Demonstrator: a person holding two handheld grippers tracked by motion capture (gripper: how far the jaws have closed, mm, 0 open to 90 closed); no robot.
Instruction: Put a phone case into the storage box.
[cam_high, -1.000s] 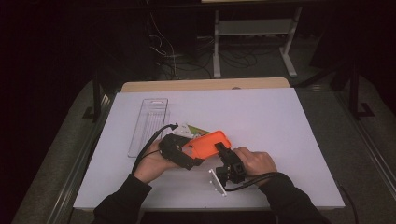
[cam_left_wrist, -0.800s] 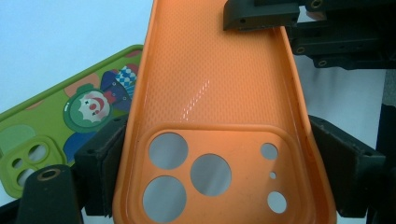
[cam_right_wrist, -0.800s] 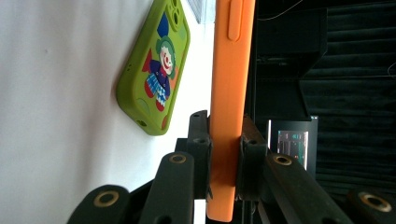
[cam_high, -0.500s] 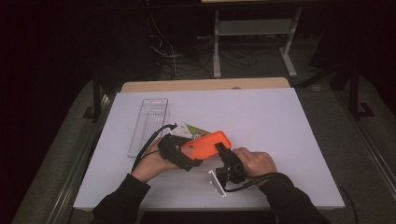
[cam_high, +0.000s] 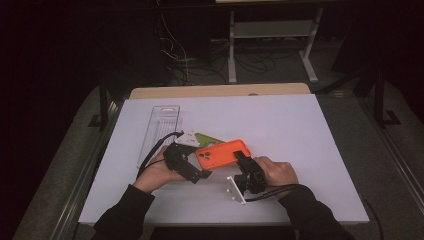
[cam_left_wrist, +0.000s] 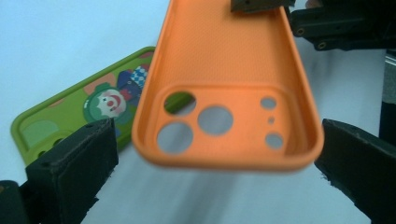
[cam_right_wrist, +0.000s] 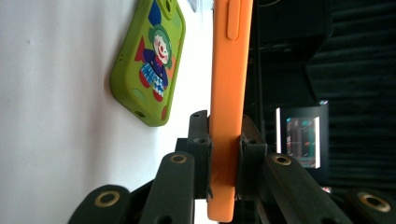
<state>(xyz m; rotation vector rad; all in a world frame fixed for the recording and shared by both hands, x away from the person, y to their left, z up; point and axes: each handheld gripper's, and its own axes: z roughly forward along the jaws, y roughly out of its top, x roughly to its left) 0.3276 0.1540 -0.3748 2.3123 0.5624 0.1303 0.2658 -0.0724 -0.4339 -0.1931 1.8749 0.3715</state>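
A dark room with cables and a metal stand behind, and a white-topped counter (cam_high: 280, 130) in front where everything is laid out. The orange soft-plastic phone case (cam_high: 222, 154) is held up off the counter, and it's taken as the landmark here. Its plain end is clamped edge-on between the jaws of the right hand-held gripper (cam_high: 243, 161), seen clearly pinched in the right gripper view (cam_right_wrist: 224, 154). At its camera-cutout end, the jaws of the left hand-held gripper (cam_high: 192, 167) have just been opened wide: a second ago that end was pinched, now the pads (cam_left_wrist: 74, 163) are stood apart on either side with gaps showing, nothing pressed (cam_left_wrist: 219, 121). So the case looks to have been handed over, carried by the right side alone. A green clown-print phone case (cam_left_wrist: 79, 109) is lying flat on the counter just behind and under the orange one, and a clear plastic packaging tray (cam_high: 159, 127) is further off beyond the left end. Probably the left one gets pulled back next, or re-gripped somewhere else.
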